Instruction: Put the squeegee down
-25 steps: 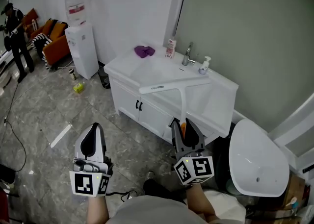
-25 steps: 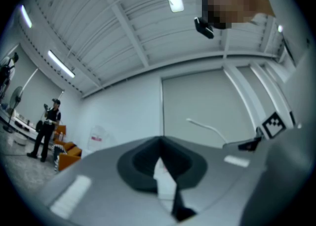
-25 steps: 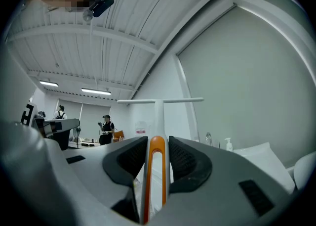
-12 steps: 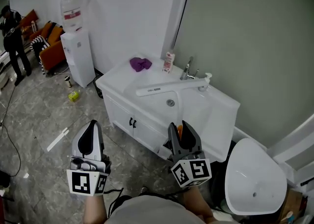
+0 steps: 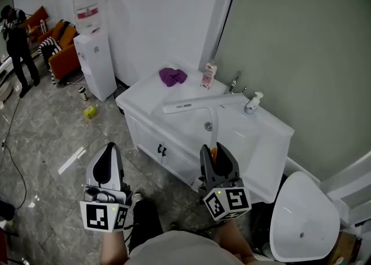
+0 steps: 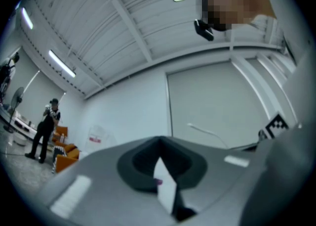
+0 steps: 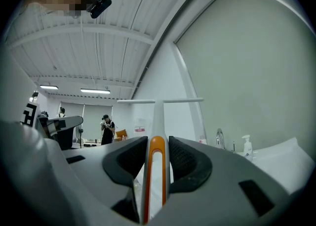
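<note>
A white squeegee [image 5: 191, 105] with an orange-trimmed handle stands up out of my right gripper [image 5: 216, 149], which is shut on the handle. Its long blade is held level in the air, in front of the white vanity sink [image 5: 243, 136]. In the right gripper view the handle [image 7: 157, 121] runs straight up between the dark pads to the crossbar. My left gripper [image 5: 110, 149] is held beside it at the same height, shut and holding nothing; its view shows the jaw tips [image 6: 159, 143] meeting.
On the vanity top lie a purple cloth [image 5: 173, 76], a bottle [image 5: 208, 76], a faucet [image 5: 235, 82] and a soap dispenser [image 5: 251, 103]. A white bowl-shaped fixture [image 5: 301, 211] sits at the lower right. A water dispenser [image 5: 95, 55] stands left; a person [image 5: 14, 43] is far left.
Both grippers have travelled forward together toward the vanity, which now sits closer in the head view. The grip on the squeegee and the left jaws look unchanged.
</note>
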Action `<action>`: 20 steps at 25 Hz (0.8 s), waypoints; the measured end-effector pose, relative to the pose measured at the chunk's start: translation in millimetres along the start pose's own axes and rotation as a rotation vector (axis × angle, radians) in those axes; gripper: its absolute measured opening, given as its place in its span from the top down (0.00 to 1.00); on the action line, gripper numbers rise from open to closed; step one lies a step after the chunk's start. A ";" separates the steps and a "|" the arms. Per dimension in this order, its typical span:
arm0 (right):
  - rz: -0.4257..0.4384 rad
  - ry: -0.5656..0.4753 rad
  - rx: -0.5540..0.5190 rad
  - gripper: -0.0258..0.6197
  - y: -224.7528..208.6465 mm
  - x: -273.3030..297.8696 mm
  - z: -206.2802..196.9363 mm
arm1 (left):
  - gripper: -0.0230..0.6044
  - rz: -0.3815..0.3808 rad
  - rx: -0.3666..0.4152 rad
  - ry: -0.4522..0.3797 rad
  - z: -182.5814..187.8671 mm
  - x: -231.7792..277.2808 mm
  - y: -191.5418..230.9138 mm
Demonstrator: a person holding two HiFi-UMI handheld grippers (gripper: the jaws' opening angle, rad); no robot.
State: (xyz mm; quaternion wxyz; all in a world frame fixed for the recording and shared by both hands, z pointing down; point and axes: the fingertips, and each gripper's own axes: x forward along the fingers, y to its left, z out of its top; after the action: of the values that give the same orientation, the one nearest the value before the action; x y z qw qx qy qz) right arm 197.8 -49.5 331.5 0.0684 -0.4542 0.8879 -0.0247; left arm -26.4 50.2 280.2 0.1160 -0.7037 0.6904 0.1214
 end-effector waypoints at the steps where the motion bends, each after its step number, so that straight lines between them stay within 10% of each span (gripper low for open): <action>1: -0.005 0.001 -0.002 0.76 -0.3 8.7 -2.2 | 0.95 -0.004 -0.003 -0.001 -4.0 7.0 5.4; 20: -0.204 0.019 0.052 0.75 32.2 185.7 -35.6 | 0.95 -0.140 -0.027 0.012 -45.8 131.6 162.1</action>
State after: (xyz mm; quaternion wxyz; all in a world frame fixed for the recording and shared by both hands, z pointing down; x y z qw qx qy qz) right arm 59.5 -181.7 344.9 0.0691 -0.5400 0.8367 -0.0590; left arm -185.7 -92.3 280.6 0.1106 -0.7525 0.6384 0.1182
